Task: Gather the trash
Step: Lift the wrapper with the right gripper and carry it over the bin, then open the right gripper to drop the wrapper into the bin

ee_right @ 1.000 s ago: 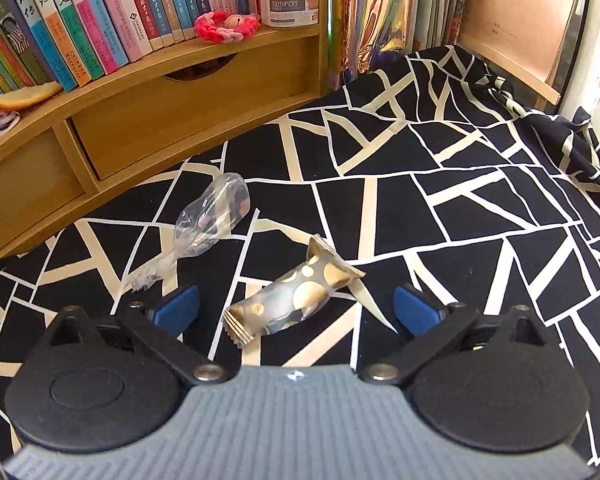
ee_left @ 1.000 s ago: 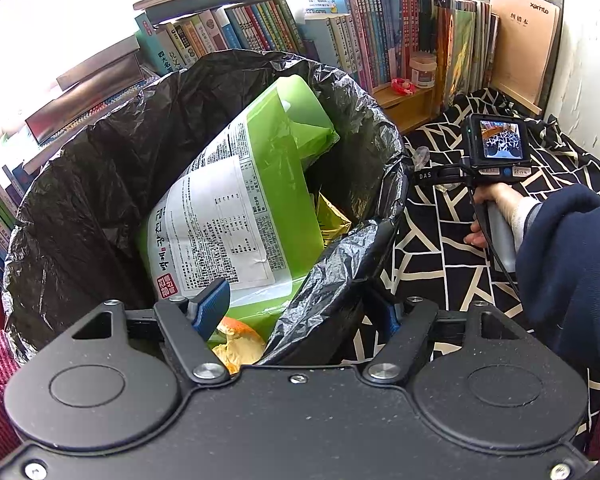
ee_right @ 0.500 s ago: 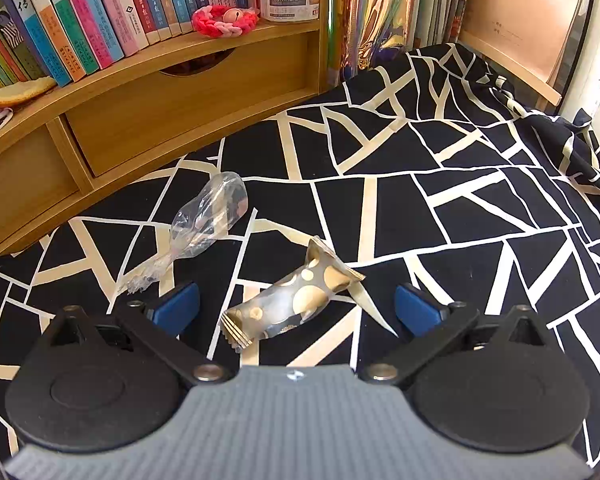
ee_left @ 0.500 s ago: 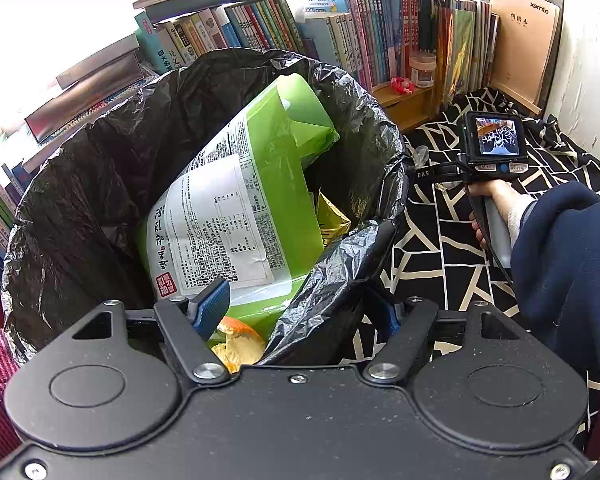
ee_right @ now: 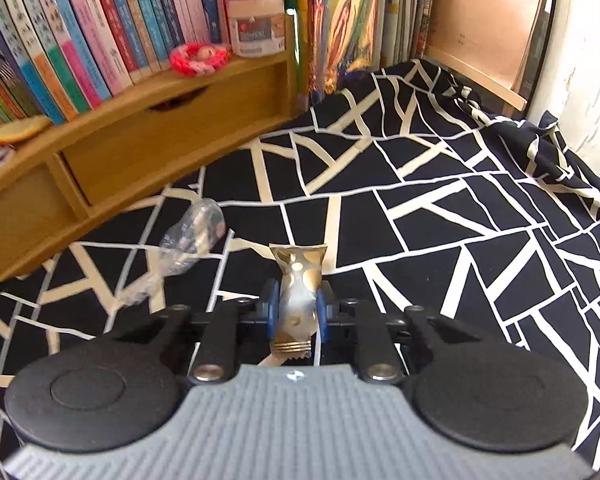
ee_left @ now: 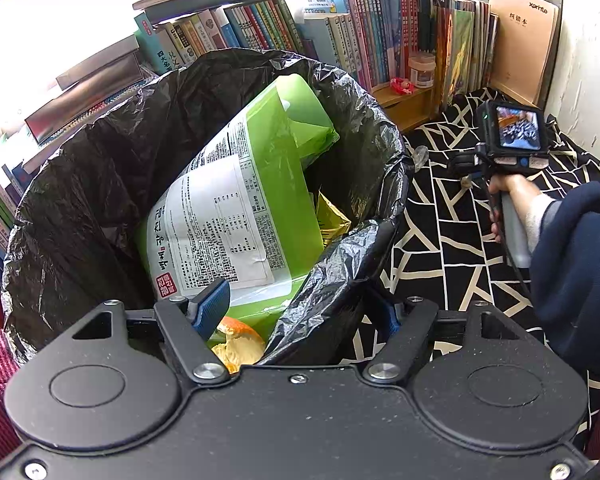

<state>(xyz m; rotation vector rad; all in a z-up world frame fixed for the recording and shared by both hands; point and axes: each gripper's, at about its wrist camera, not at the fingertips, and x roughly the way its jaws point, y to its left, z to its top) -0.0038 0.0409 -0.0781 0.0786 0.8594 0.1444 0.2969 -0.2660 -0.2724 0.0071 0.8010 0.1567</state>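
The gold-spotted wrapper [ee_right: 298,300] stands between the blue pads [ee_right: 271,312] of my right gripper [ee_right: 296,312], its crimped end toward the camera and its flared end sticking out ahead over the black-and-white cloth [ee_right: 440,248]. My jaws are closing on it, and the pads already squeeze its middle. To do this well I judge I should grip the crinkly film firmly, then carry it level to the bin, since a thin wrapper can slide out. The clear plastic scrap [ee_right: 188,240] lies just to its left on the cloth, left for later. My right gripper points down at a slant. My left gripper [ee_left: 300,308] straddles the near rim of the black-lined bin [ee_left: 80,208], one finger inside, one outside; its jaws stand apart and I cannot tell whether they press the liner.
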